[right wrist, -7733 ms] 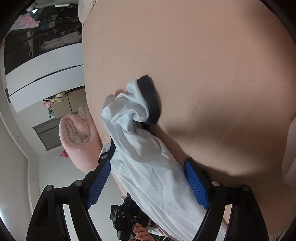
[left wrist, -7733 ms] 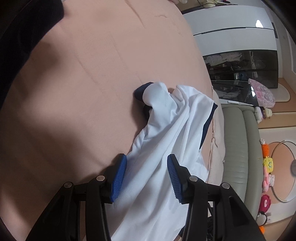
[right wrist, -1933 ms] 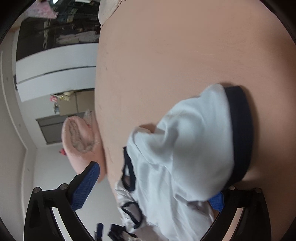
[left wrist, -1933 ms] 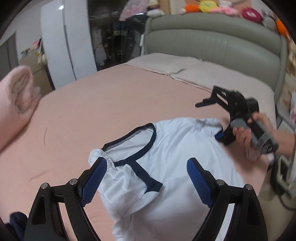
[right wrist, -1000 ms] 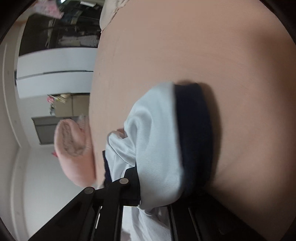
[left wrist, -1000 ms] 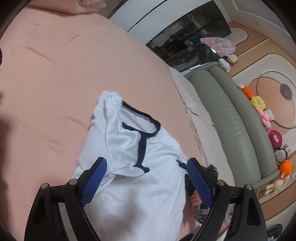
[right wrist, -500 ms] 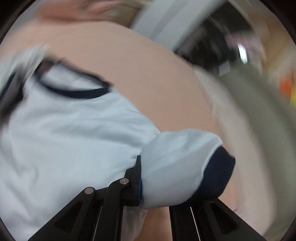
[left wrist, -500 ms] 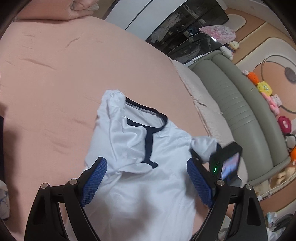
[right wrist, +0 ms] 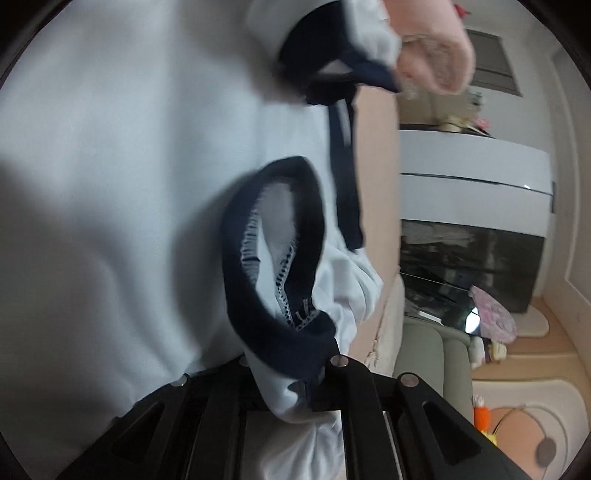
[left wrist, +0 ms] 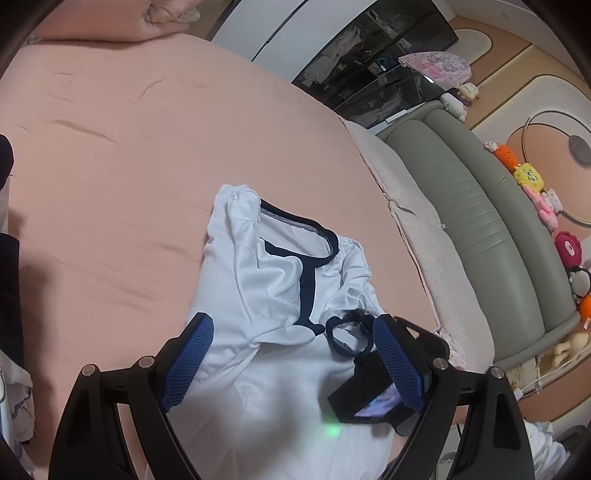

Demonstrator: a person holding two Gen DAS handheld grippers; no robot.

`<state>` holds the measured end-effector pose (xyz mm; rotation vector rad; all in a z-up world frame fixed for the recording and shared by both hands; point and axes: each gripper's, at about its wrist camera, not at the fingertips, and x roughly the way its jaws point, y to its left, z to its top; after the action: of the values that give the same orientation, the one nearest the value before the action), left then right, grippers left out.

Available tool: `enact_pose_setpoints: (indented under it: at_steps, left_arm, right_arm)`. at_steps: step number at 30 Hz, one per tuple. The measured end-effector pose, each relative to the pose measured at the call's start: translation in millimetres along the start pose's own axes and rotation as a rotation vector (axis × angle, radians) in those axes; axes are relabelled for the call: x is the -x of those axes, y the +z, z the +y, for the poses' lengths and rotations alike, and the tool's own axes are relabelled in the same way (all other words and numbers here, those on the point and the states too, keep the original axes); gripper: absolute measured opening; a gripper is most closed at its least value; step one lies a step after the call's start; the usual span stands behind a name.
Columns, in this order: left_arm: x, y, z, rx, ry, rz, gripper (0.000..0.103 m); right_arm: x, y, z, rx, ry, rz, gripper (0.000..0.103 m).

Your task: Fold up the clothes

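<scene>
A white T-shirt [left wrist: 266,295] with navy collar and navy sleeve cuffs lies rumpled on the pink bed [left wrist: 129,155]. My left gripper [left wrist: 291,354] is open and empty just above the shirt's chest. My right gripper [right wrist: 291,380] is shut on the shirt's sleeve [right wrist: 284,266], whose navy cuff stands open in front of the camera. In the left wrist view the right gripper [left wrist: 373,384] holds that sleeve folded in over the shirt body, next to my left gripper's right finger. The shirt body [right wrist: 129,166] fills the left of the right wrist view.
A pink rolled blanket [left wrist: 122,18] lies at the bed's far end. A grey-green padded headboard [left wrist: 480,229] with soft toys [left wrist: 532,181] runs along the right. Dark clothes [left wrist: 7,229] lie at the left edge. A white and black wardrobe [left wrist: 332,48] stands beyond.
My right gripper has carried the sleeve inward over the shirt body, and it now sits close beside my left gripper. My left gripper has dropped slightly towards the shirt and stays open.
</scene>
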<state>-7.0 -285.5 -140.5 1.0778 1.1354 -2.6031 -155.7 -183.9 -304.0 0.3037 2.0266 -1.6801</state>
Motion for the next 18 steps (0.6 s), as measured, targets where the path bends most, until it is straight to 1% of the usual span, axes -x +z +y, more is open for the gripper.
enact_pose_setpoints:
  at_steps: [3, 4, 6, 7, 8, 9, 10, 11, 12, 15, 16, 18]
  left_arm:
    - [-0.5, 0.1, 0.0, -0.015, 0.012, 0.007, 0.089]
    - [-1.5, 0.5, -1.8, -0.027, 0.027, 0.012, 0.089]
    - [-3.1, 1.1, -6.4, -0.054, 0.058, 0.017, 0.089]
    - [-2.2, -0.5, -6.1, -0.073, 0.078, 0.016, 0.089]
    - [-2.4, -1.2, -8.3, -0.092, 0.095, 0.016, 0.089]
    - [-2.7, -1.9, -10.8, -0.11, 0.112, 0.015, 0.089]
    - [-3.6, -2.9, -13.1, -0.128, 0.129, 0.018, 0.089]
    - [-4.5, -3.9, -15.4, -0.146, 0.147, 0.022, 0.089]
    - [-5.3, -3.9, -15.9, -0.153, 0.157, 0.025, 0.089]
    - [-9.4, -6.0, -16.0, -0.159, 0.164, 0.044, 0.089]
    - [-10.0, -6.6, -15.5, -0.16, 0.164, 0.049, 0.089]
    - [-11.1, -7.6, -16.8, -0.171, 0.177, 0.059, 0.089]
  right_arm:
    - [-0.5, -5.0, -8.5, -0.018, 0.061, 0.028, 0.01]
    - [-0.3, -6.0, -11.8, -0.026, 0.081, 0.035, 0.01]
    - [-1.7, -7.4, -19.6, -0.044, 0.113, 0.045, 0.016]
    - [-3.3, -7.4, -24.2, -0.06, 0.12, 0.045, 0.023]
    - [-2.6, -10.7, -30.4, -0.091, 0.132, 0.041, 0.035]
    - [0.4, -13.6, -34.8, -0.122, 0.144, 0.037, 0.041]
    - [11.9, -15.0, -32.3, -0.155, 0.162, 0.028, 0.055]
    - [13.1, -17.2, -38.8, -0.194, 0.192, 0.014, 0.071]
    - [16.4, -19.3, -47.2, -0.235, 0.229, -0.003, 0.076]
    - [40.1, -32.9, -62.9, -0.344, 0.368, -0.064, 0.077]
    - [49.5, -36.8, -65.0, -0.371, 0.434, -0.093, 0.077]
    - [61.5, -45.7, -70.6, -0.413, 0.536, -0.148, 0.077]
